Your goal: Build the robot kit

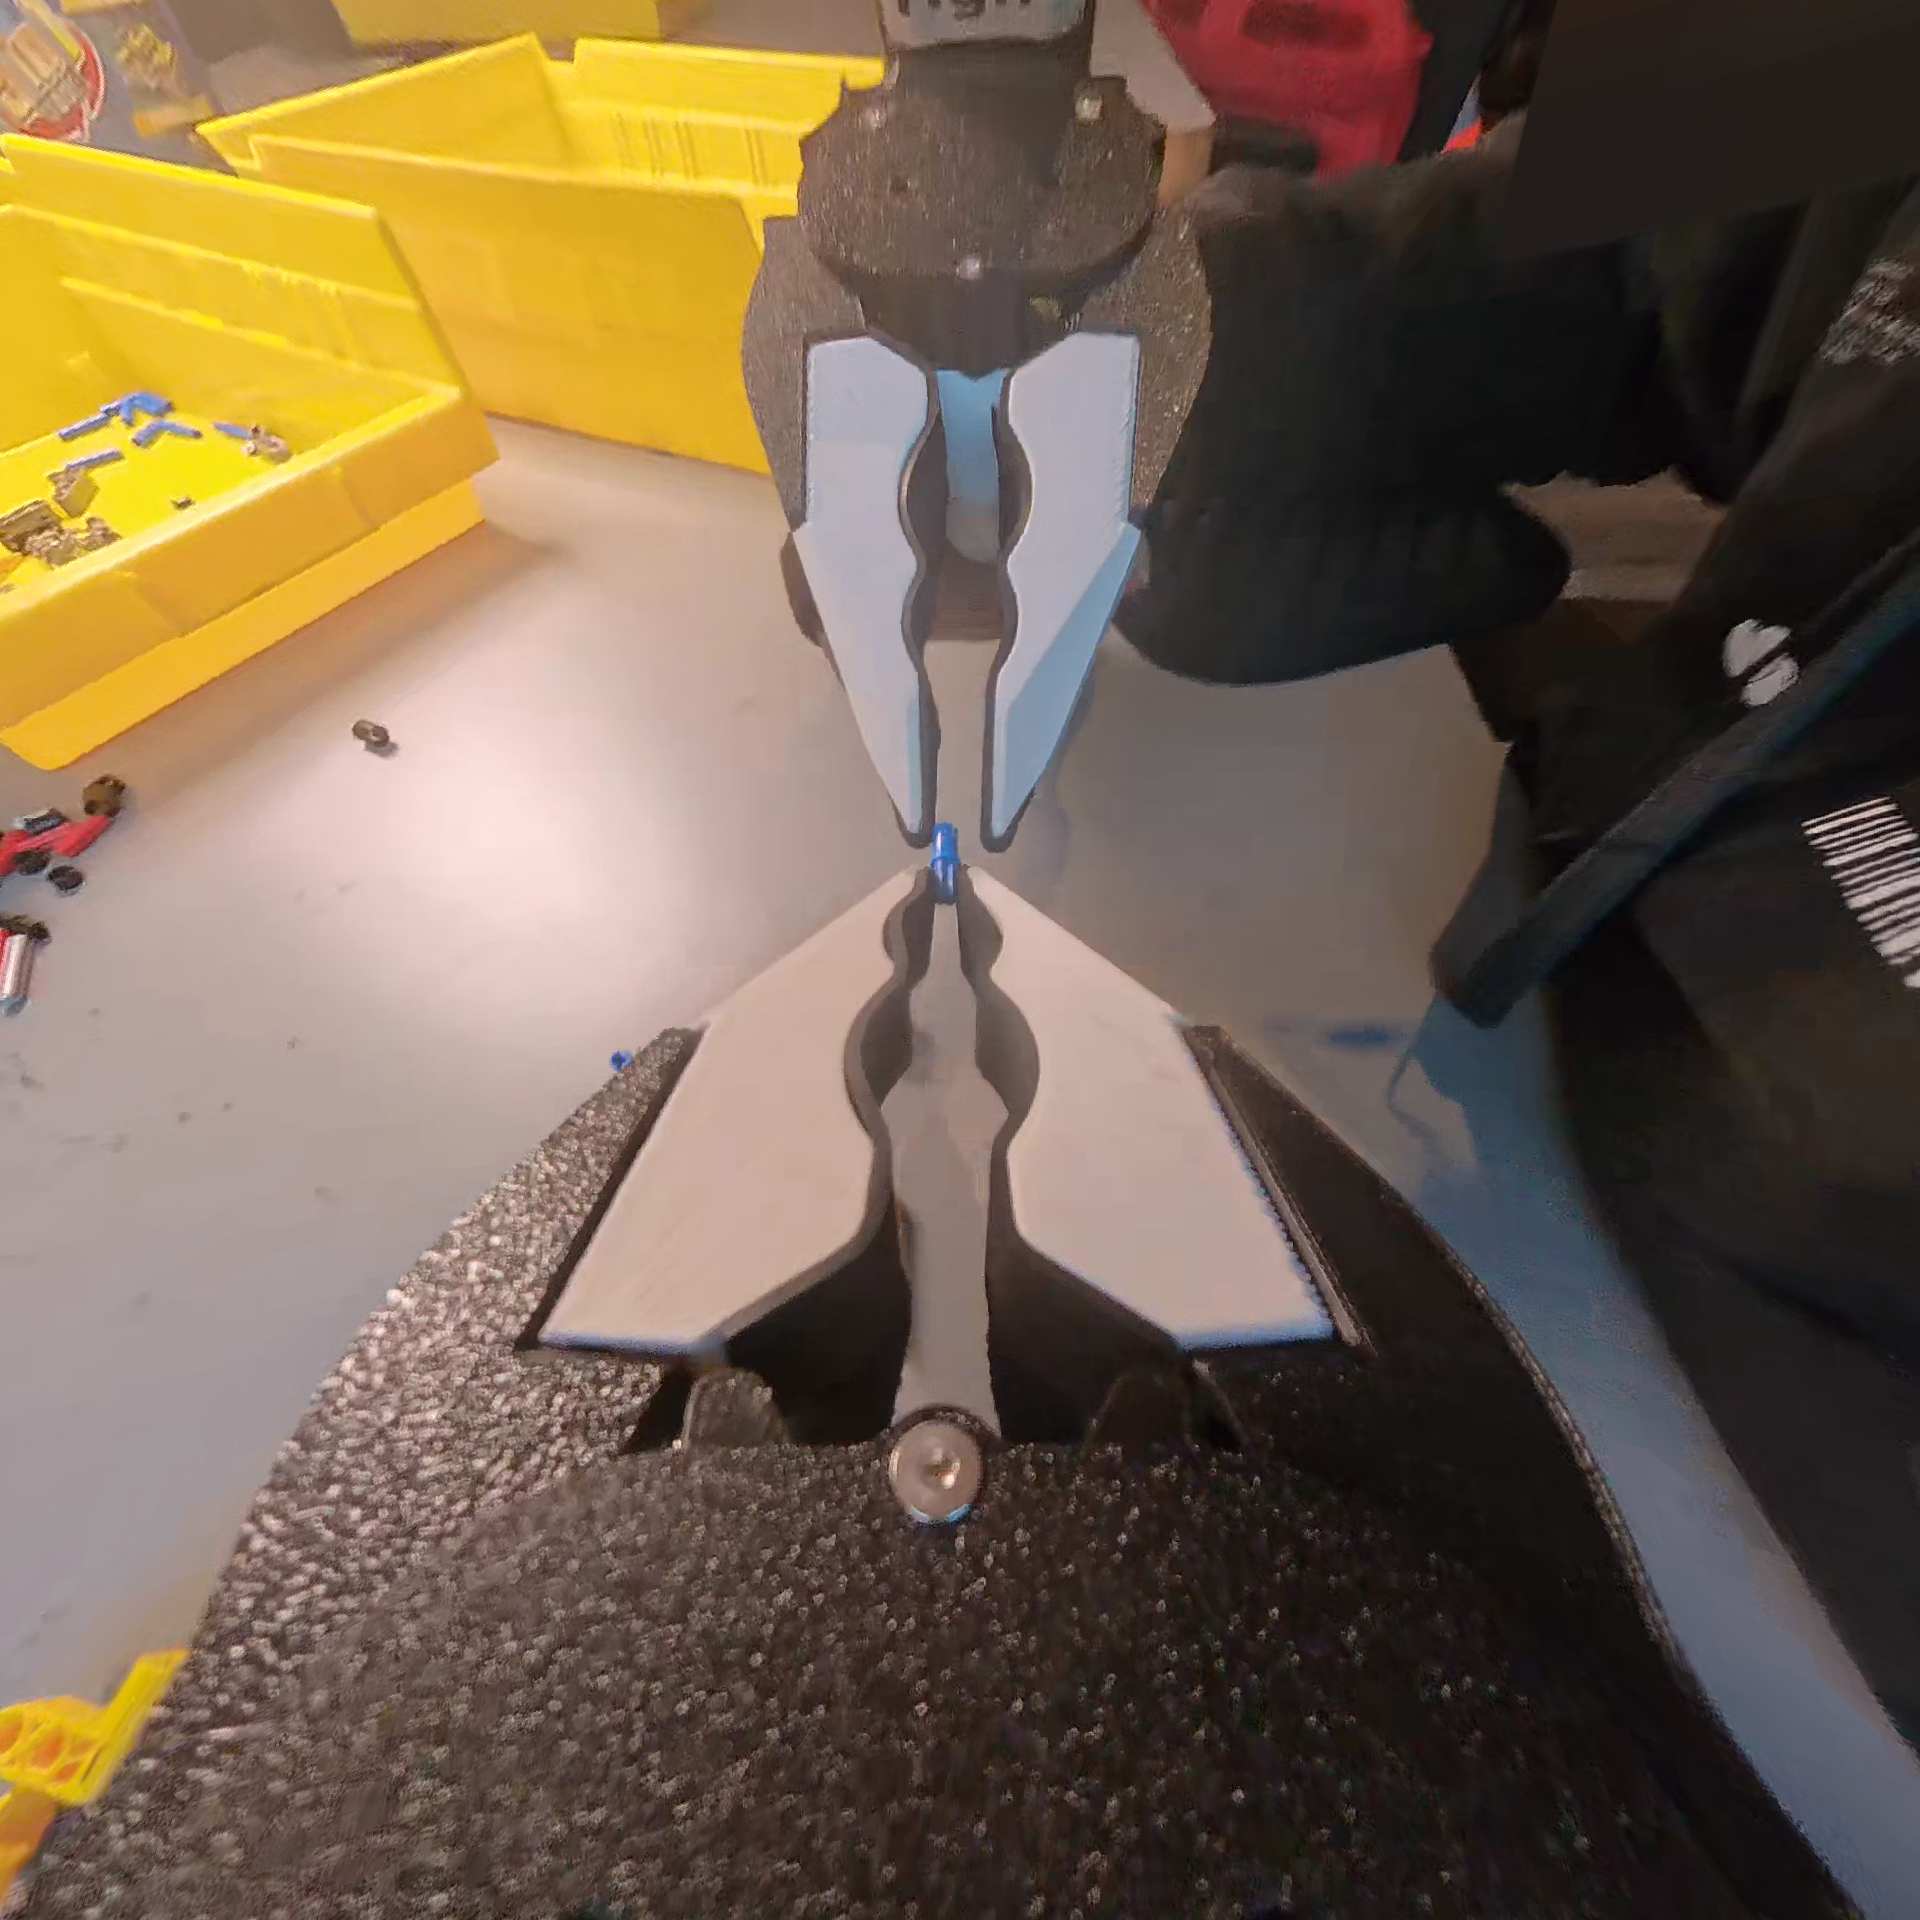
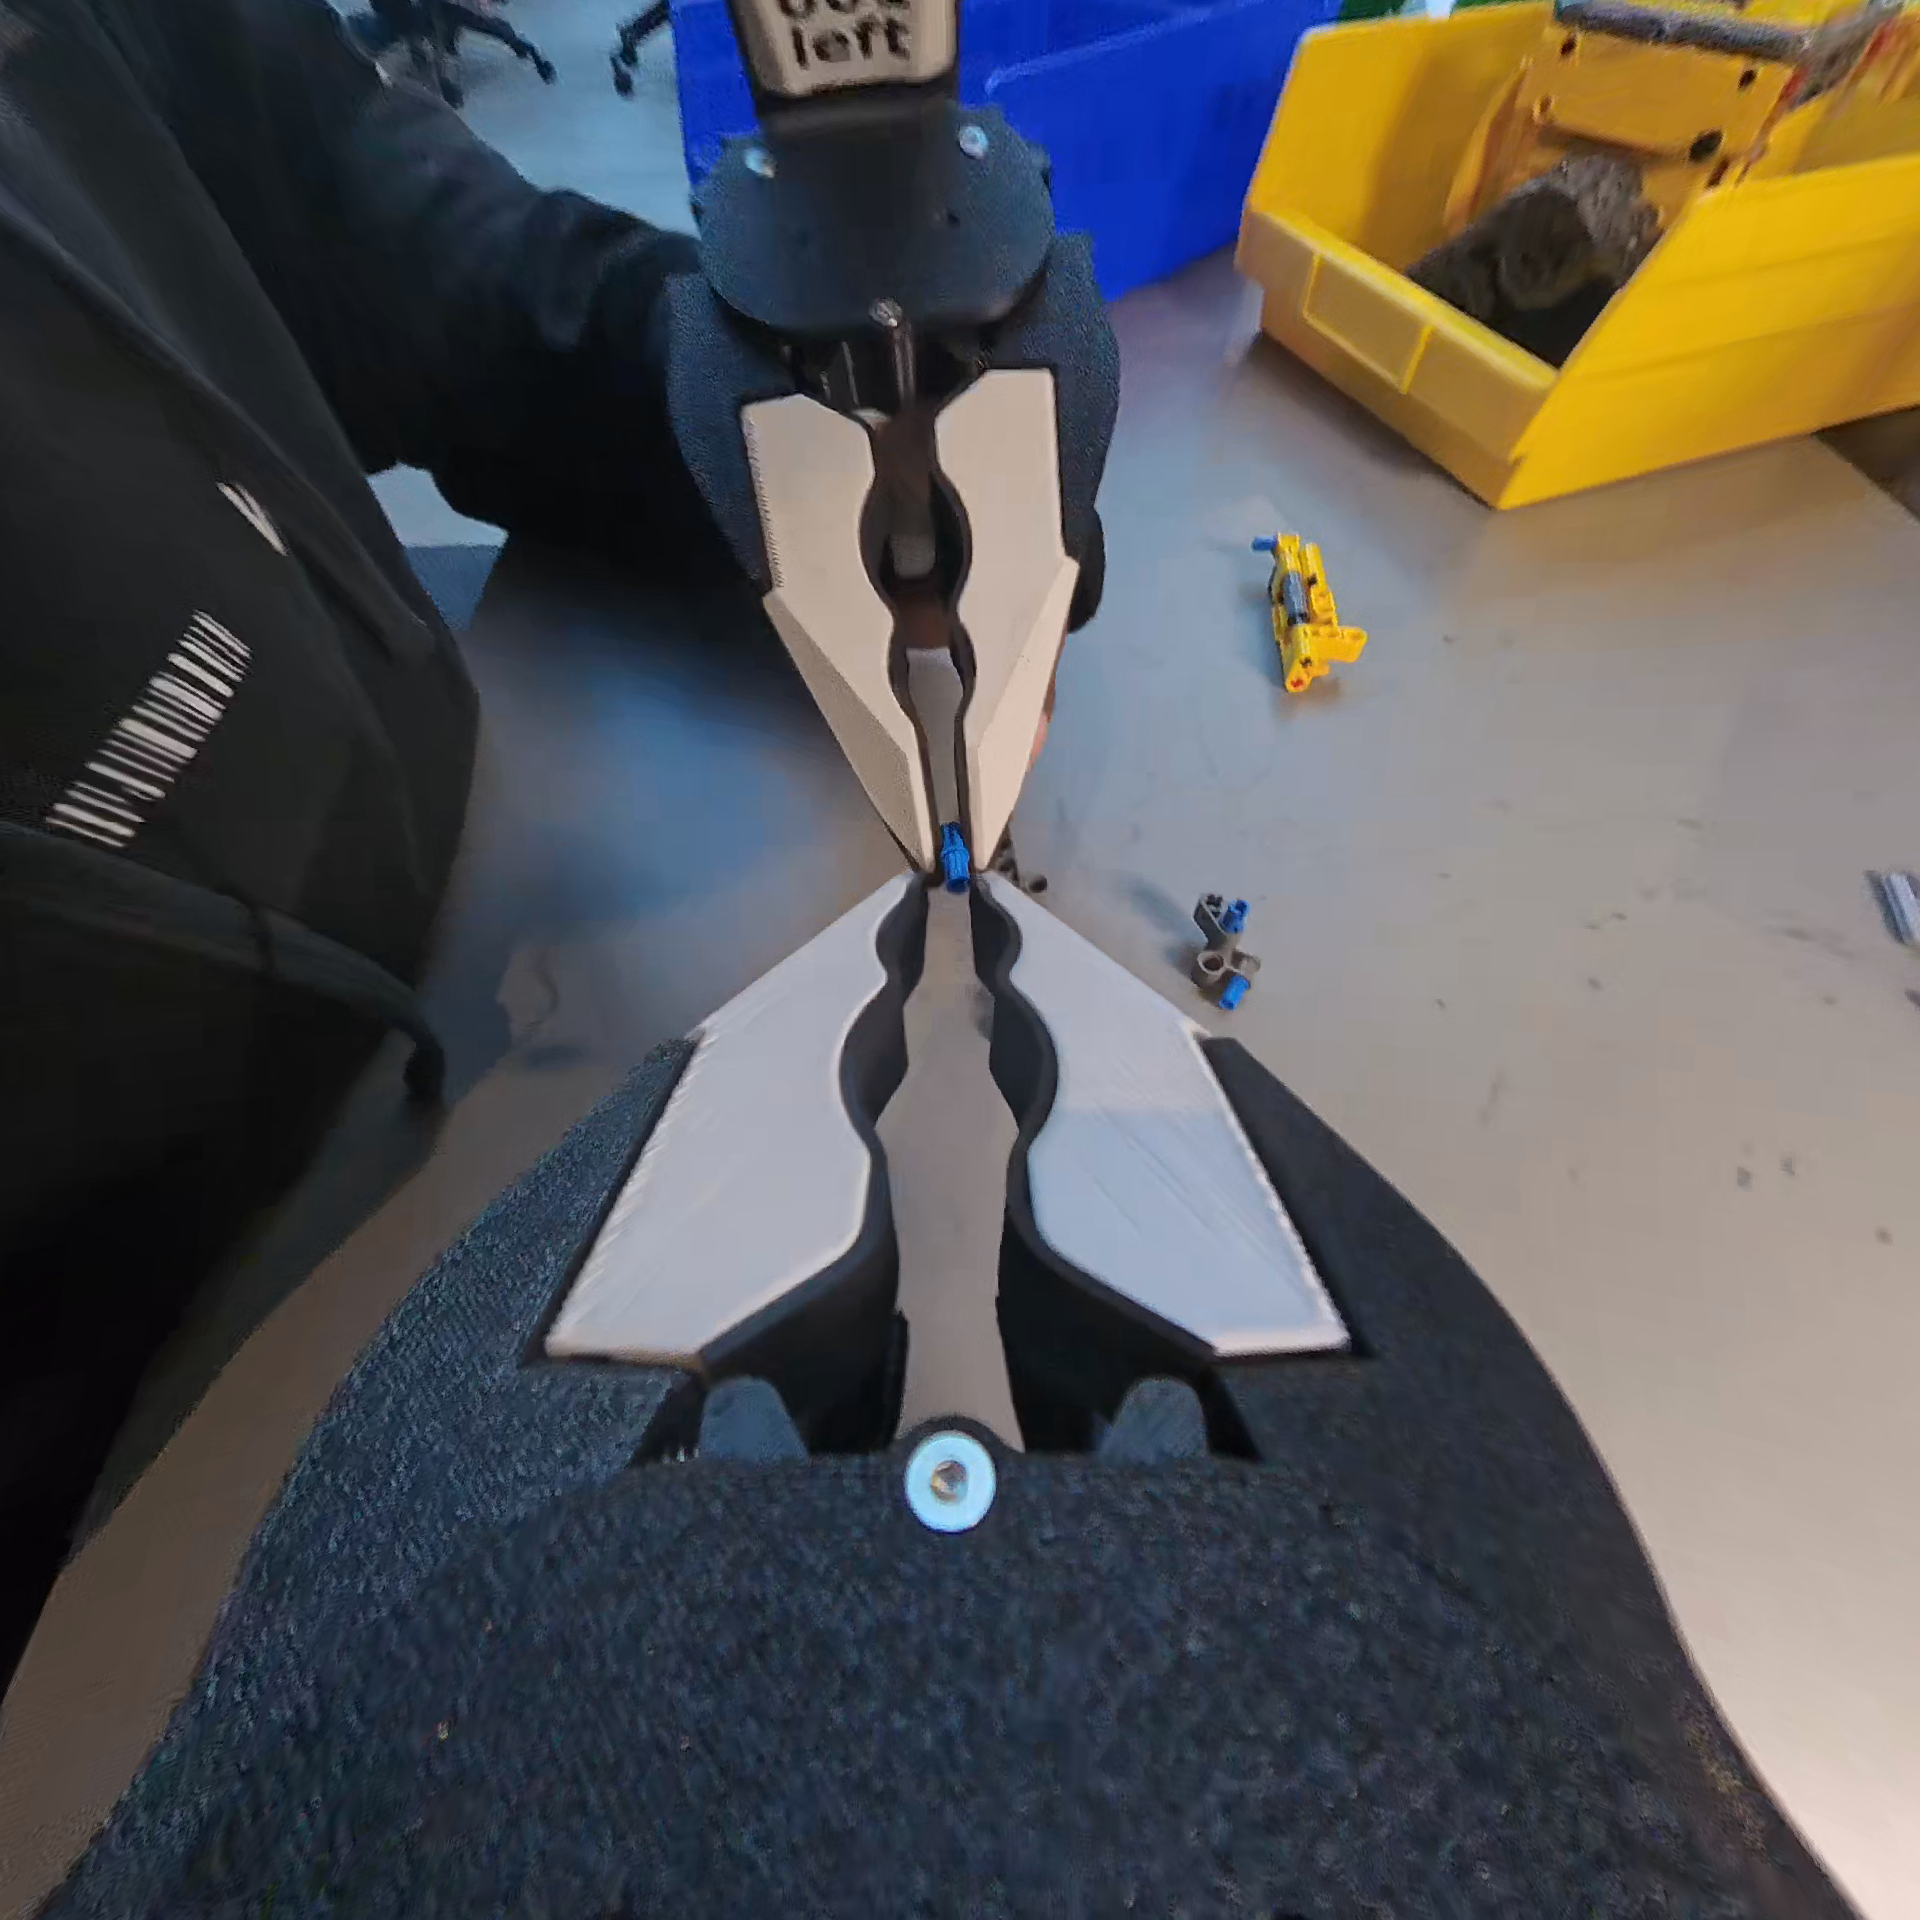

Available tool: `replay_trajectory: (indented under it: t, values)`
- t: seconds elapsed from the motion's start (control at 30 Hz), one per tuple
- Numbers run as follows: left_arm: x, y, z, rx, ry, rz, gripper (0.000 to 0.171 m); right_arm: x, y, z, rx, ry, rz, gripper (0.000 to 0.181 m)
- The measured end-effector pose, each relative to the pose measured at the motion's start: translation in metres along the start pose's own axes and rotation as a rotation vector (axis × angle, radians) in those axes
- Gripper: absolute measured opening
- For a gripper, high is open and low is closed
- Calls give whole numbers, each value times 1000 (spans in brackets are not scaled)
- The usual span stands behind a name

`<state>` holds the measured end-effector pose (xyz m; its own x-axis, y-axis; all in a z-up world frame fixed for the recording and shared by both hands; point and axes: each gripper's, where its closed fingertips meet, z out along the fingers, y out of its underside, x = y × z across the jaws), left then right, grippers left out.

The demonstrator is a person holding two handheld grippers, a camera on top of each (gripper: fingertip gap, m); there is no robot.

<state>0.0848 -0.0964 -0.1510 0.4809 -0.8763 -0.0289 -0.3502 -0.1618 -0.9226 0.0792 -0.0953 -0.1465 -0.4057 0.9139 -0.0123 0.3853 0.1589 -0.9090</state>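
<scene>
Grey table (image 1: 436, 1039), seen from both wrist views. Yellow bins (image 1: 260, 499) stand at its far left in the left view, the nearest one holding small blue and dark parts. In the right view another yellow bin (image 2: 1662, 343) stands at the far right, with blue bins (image 2: 1143, 125) behind the opposing gripper. A person in black clothing (image 2: 208, 520) sits at the table's edge, gloved hands on both tools.

Left gripper (image 1: 943, 902) and right gripper (image 2: 948, 883) meet tip to tip above the table, pointing straight at each other. The left gripper's fingers are clenched on one end of a blue pin (image 1: 943, 857). The right gripper's fingers are narrowly parted around the other end; whether they actually touch it cannot be told.

The pin's long axis runs along the line joining the two grippers, one end toward each. It is held clear of the table, between the two pairs of fingertips.

Small loose items: a yellow assembly (image 2: 1304, 613) and a grey connector with blue pins (image 2: 1224, 951) lie on the table right of the grippers; red and black pieces (image 1: 52, 831) lie left of them, near the closest bin.
</scene>
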Motion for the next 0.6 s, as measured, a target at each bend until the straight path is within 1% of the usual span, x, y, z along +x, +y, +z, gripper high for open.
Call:
replay_trajectory:
  t: [0.07, 0.17, 0.37, 0.4, 0.47, 0.53, 0.6]
  values:
    - [4, -4, -2, 27, 31, -12, 3, -4, -6, -2, 40, -22, -9, 9]
    - [7, -5, 0, 37, 50, -16, 3, -6, -7, -2, 48, -32, -30, 5]
    - [7, -4, 2, 33, 52, -29, 3, -8, -6, -2, 55, -37, -37, 5]
    - [5, -2, 3, 20, 38, -38, 3, -5, -4, -2, 48, -22, -36, 5]
    - [-4, 10, 5, -42, -2, -62, 17, 2, 1, -4, 25, 0, -30, 4]
    - [-13, 26, 6, -139, -57, -68, 20, 15, 9, -11, 10, 35, -5, 4]
    - [-15, 38, 10, -226, -79, -50, 20, 27, 20, -17, -13, 68, 26, 4]
